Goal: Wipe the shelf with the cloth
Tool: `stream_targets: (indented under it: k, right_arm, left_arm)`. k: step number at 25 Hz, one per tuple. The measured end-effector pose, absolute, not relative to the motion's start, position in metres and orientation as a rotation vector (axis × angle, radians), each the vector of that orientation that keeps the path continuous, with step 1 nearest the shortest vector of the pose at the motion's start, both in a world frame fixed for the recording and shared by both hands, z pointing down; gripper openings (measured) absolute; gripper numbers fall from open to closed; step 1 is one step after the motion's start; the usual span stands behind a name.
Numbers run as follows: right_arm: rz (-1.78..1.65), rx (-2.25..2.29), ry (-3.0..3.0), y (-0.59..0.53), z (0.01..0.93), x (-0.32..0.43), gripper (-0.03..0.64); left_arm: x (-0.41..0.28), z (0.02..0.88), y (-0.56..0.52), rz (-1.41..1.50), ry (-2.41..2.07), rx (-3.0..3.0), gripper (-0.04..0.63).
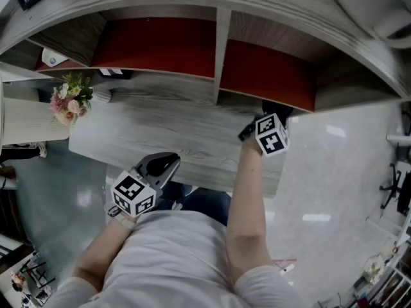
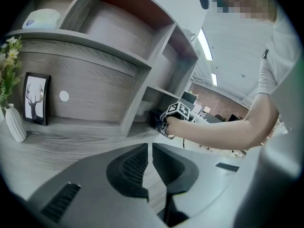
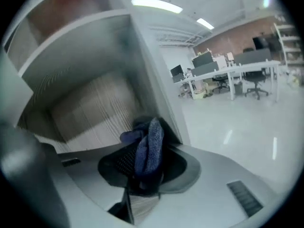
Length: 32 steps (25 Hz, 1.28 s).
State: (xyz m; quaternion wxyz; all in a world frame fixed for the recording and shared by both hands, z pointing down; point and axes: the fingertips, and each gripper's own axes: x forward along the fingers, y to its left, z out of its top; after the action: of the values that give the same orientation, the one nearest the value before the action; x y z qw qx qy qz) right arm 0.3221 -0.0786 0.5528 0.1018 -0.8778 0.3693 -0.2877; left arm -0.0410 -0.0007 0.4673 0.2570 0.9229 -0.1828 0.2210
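Note:
The grey wooden shelf unit has red-backed compartments in the head view. My right gripper reaches into the lower right compartment, rolled partly onto its side. It is shut on a dark blue cloth that bunches up between the jaws and sticks out past their tips. From the left gripper view the right gripper and its marker cube show at the mouth of that compartment. My left gripper hovers over the desk's front edge with its jaws together and nothing in them.
Pink flowers in a white vase stand at the left end of the grey desk top. A framed deer picture leans against the shelf back, and a white object lies on the upper shelf. Office desks and chairs stand far right.

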Motion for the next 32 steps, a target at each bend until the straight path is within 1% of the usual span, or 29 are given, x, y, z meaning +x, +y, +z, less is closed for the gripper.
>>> stream_targets:
  k: [3,8,11,15,20,26,29,32]
  right_arm:
    - [-0.862,-2.463,1.015,-0.079,0.542,0.325,0.121]
    - [-0.73,-2.411,0.998,-0.081,0.503,0.327,0.118]
    - [-0.722,-2.316,0.962,-0.081,0.495,0.329,0.118]
    - [-0.779,-2.177,0.906,-0.08,0.51,0.333,0.118]
    - [-0.897,-2.011,0.799,-0.075,0.553,0.339,0.117]
    - [-0.993,-1.927,0.729,-0.071,0.59,0.342,0.117]
    - [-1.011,-1.882,0.715,-0.072,0.587,0.344,0.115]
    - [-0.957,-1.801,0.732,-0.077,0.56,0.346,0.109]
  left_arm:
    - [-0.037,0.467,0.001,0.601,-0.496,2.506,0.018]
    - [-0.031,0.464,0.004,0.603,-0.491,2.514,0.018]
    - [-0.032,0.464,0.005,0.605,-0.501,2.513,0.018]
    - [-0.032,0.465,0.005,0.61,-0.507,2.509,0.018]
    - [-0.03,0.465,0.006,0.615,-0.514,2.507,0.018]
    - [-0.029,0.465,0.008,0.612,-0.517,2.508,0.018]
    - [-0.029,0.465,0.009,0.612,-0.511,2.512,0.018]
    - [-0.028,0.463,0.01,0.61,-0.506,2.517,0.018]
